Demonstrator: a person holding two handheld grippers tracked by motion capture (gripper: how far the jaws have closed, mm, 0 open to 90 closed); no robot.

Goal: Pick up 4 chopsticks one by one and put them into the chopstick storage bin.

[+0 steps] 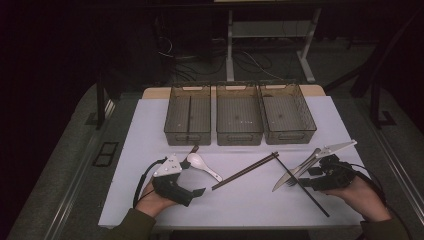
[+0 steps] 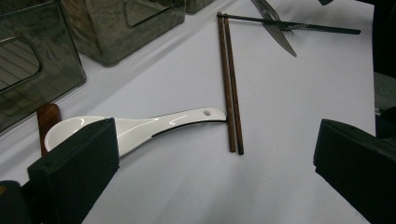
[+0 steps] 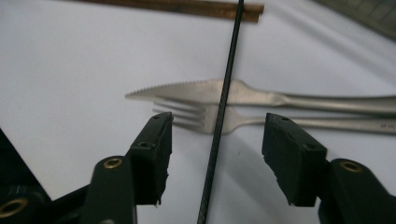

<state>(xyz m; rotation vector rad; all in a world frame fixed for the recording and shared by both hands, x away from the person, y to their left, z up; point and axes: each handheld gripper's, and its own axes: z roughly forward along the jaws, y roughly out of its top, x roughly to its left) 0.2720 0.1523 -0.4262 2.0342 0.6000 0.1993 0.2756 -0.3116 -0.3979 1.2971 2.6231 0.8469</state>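
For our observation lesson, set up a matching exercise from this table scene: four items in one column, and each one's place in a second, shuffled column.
Things:
1. white ceramic soup spoon
2. pair of brown wooden chopsticks
3. thin black chopstick
4. silver steel table knife

Places:
A. lying across the knife and fork, between the right gripper's open fingers
B. just beyond the silver fork, parallel to it
C. by the left gripper's finger
D. at the spoon handle's tip

Pairs: 1-C, 2-D, 3-A, 4-B
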